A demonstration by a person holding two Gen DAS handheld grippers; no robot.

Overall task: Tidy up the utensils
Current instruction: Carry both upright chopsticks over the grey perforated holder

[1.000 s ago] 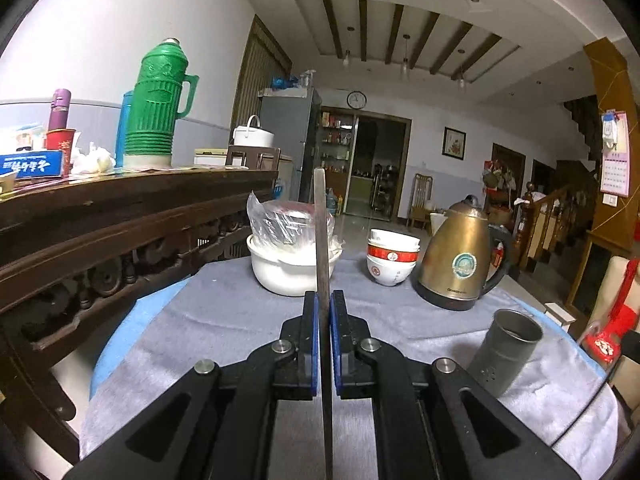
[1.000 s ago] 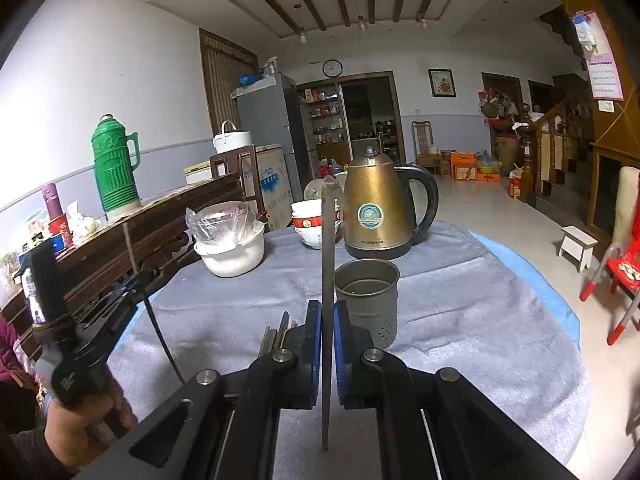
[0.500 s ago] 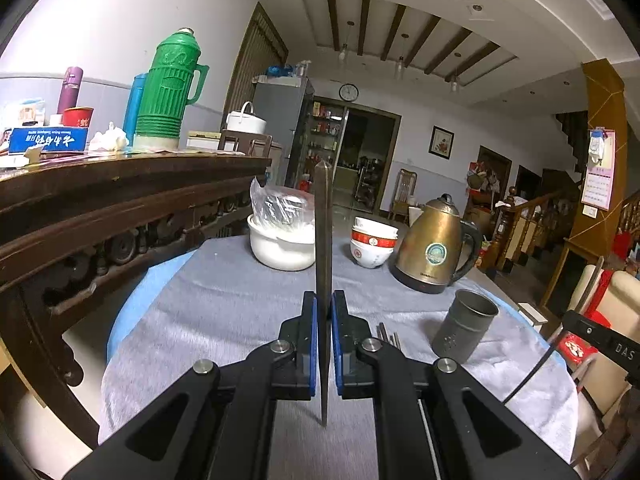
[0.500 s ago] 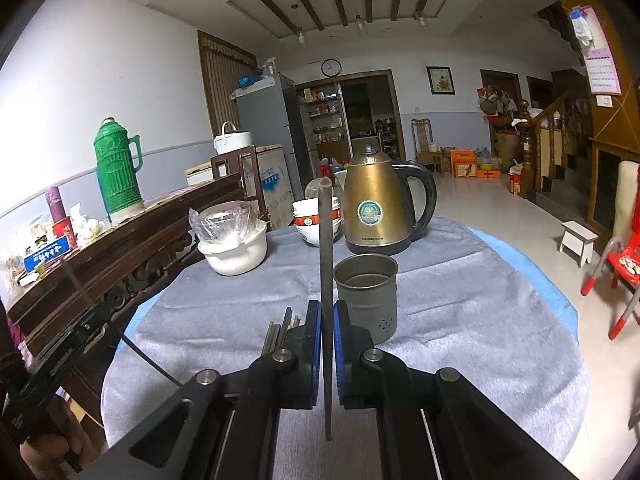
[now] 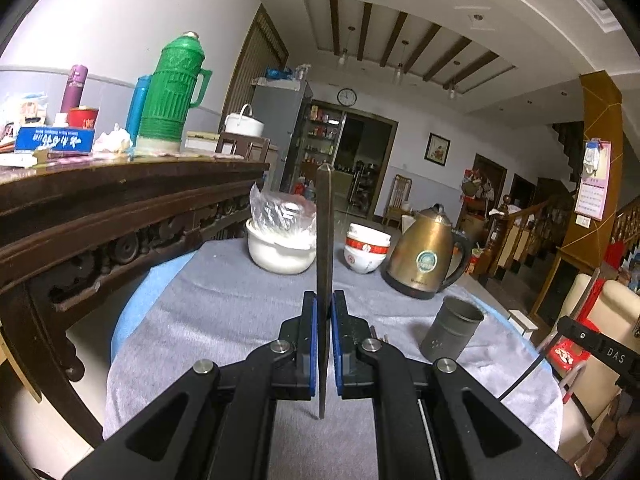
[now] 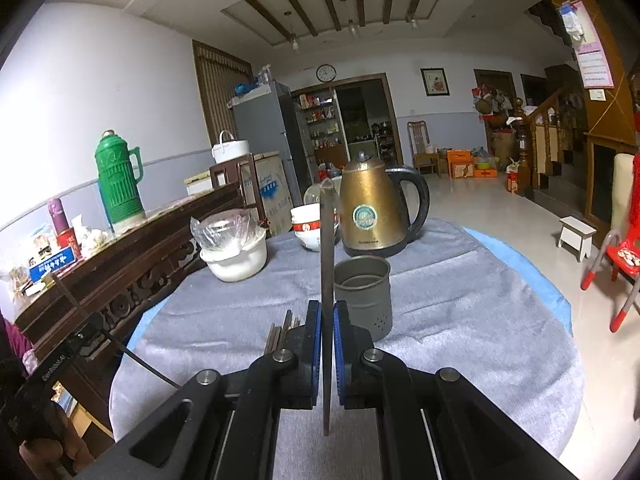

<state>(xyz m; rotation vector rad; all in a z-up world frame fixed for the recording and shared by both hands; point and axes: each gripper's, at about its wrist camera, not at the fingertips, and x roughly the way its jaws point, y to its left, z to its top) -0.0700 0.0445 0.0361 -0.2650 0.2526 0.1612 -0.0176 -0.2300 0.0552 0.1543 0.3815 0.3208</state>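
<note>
Left gripper: we see it clamped on an upright metal utensil, above the grey cloth.
Right gripper: clamped on its own utensil, just before the metal holder cup.

We are looking across a large living room under a white ceiling crossed by dark wooden beams, with small lamps glowing between them. A round wall clock is hanging above a wide doorway opening onto stocked shelves, and a framed picture is hanging beside it. A grey refrigerator is standing left of the doorway. A carved dark wooden sideboard is running along the left wall. The pale tiled floor is reflecting the light, with a white stool and a red chair standing at right near a wooden staircase.
</note>
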